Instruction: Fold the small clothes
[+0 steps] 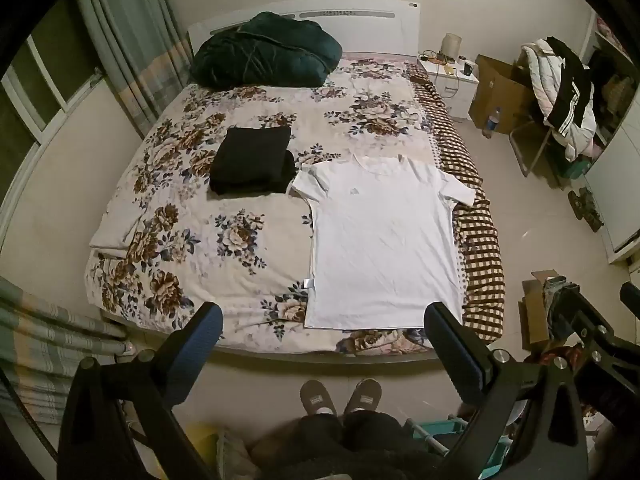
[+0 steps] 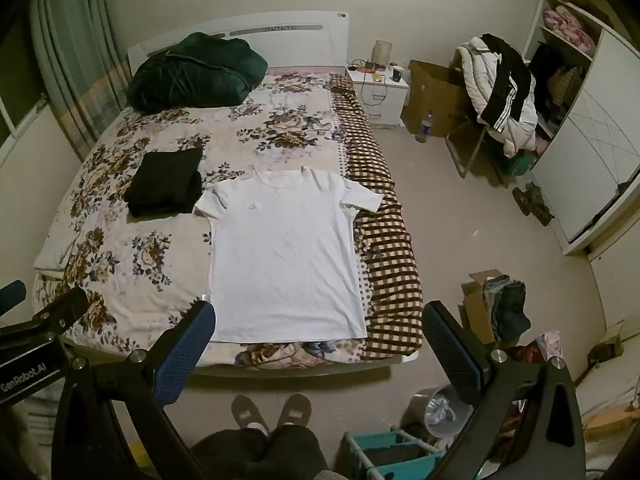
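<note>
White T-shirt is the piece I am about to fold, and nothing on it is folded yet. I start from my own tools: the left gripper hangs over the foot of the bed with its jaws spread wide and nothing between them, and the right gripper is the same, wide apart and empty. Neither touches cloth. The right one shows at the right edge of the left wrist view, so the two hang side by side above the floor, where the person's slippers stand just short of the bed.

Just ahead of both grippers lies the shirt's hem, near the foot edge of the floral bedspread. The shirt lies flat and face up, both short sleeves spread out, the collar at the far end. Its right sleeve reaches onto the checked blanket along that side of the bed.

Further out and to the left of the shirt, touching or nearly touching its left sleeve, sits a black folded garment; I judge that one done. Beyond it, against the headboard, a dark green bundle lies heaped; I cannot tell whether it belongs to the job.

So by my reckoning one piece is finished, the shirt is laid out and ready, and every fold on it is left to do.
</note>
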A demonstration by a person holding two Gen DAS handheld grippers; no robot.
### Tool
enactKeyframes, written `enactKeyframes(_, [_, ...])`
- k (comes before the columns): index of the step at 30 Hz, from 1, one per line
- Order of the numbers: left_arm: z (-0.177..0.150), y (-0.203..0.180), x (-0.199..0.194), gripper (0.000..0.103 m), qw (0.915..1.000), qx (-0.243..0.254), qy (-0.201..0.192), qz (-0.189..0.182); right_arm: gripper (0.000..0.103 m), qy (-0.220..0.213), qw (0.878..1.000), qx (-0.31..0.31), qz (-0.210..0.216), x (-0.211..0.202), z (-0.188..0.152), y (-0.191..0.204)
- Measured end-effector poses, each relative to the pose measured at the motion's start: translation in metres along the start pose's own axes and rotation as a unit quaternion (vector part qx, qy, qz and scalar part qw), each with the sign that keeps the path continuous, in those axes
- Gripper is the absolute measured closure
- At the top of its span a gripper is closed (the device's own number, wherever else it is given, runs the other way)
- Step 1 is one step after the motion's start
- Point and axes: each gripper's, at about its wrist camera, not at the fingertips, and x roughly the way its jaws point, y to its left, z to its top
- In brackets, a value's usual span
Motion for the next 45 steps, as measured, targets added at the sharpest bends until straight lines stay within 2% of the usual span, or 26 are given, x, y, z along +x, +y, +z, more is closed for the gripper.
enactKeyframes(17, [0.0, -0.001, 0.0, 0.0, 1.0, 0.001, -0.003, 0.002, 0.0, -0.003, 1.0, 0.001, 0.003, 0.0, -0.012, -0.007])
enactKeyframes(22, [0.005, 0.001, -0.004, 0.0, 1.0, 0.001, -0.005, 0.002, 0.0, -0.005, 1.0, 0.0, 0.004, -0.01, 0.001, -0.001])
enactKeyframes(45, [0.005, 0.001, -0.005, 0.0, 0.9999, -0.001, -0.011, 0.0, 0.0, -0.014, 1.0, -0.005, 0.008, -0.029, 0.01, 0.005])
